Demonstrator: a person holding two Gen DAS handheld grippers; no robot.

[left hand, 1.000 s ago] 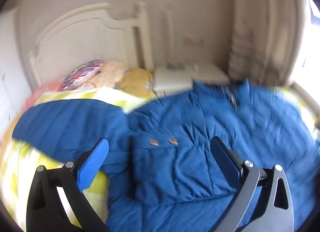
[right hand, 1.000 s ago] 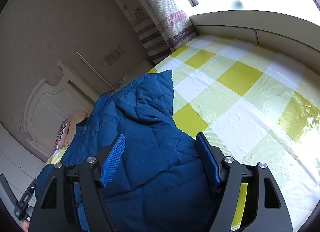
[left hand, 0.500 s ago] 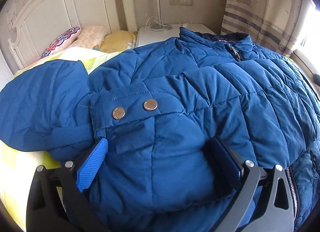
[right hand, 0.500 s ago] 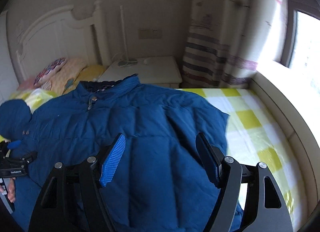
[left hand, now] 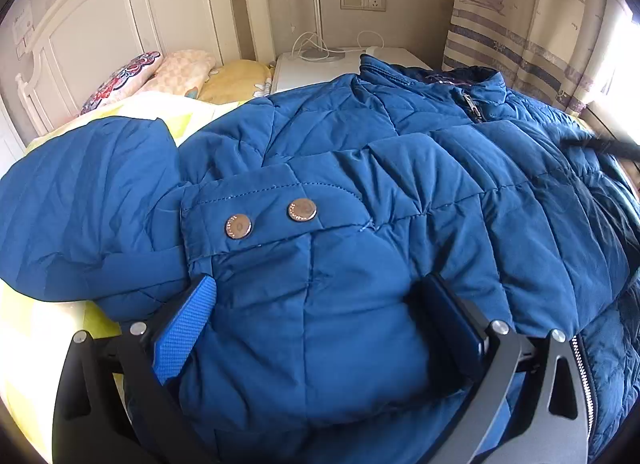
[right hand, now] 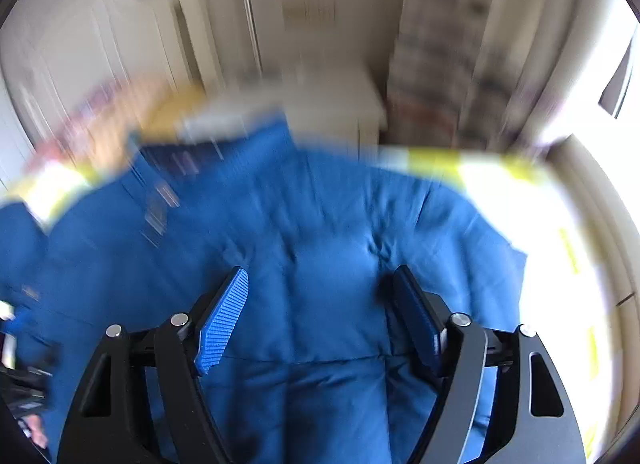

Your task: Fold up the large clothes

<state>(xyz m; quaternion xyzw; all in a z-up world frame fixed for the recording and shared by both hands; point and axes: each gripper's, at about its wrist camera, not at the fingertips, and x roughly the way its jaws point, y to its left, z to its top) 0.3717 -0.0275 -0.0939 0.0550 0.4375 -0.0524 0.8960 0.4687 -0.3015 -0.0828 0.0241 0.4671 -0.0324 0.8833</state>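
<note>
Two shiny metal snaps sit on a stitched flap of the blue puffer jacket, which is all quilted, puffy panels with a slightly crinkly shell. It's lying flat across the bed, collar and zipper pointing toward the white nightstand, so its long axis runs from the camera toward the wall. One sleeve flops out to the left over the yellow-and-white checked bedspread. Left gripper is spread wide, with a bulge of jacket between the fingers; can't tell if it's actually squeezing. Right gripper has its fingers apart over the fabric too, just opened a bit more, view's super blurry. White panelled headboard, pillows, striped curtain.
</note>
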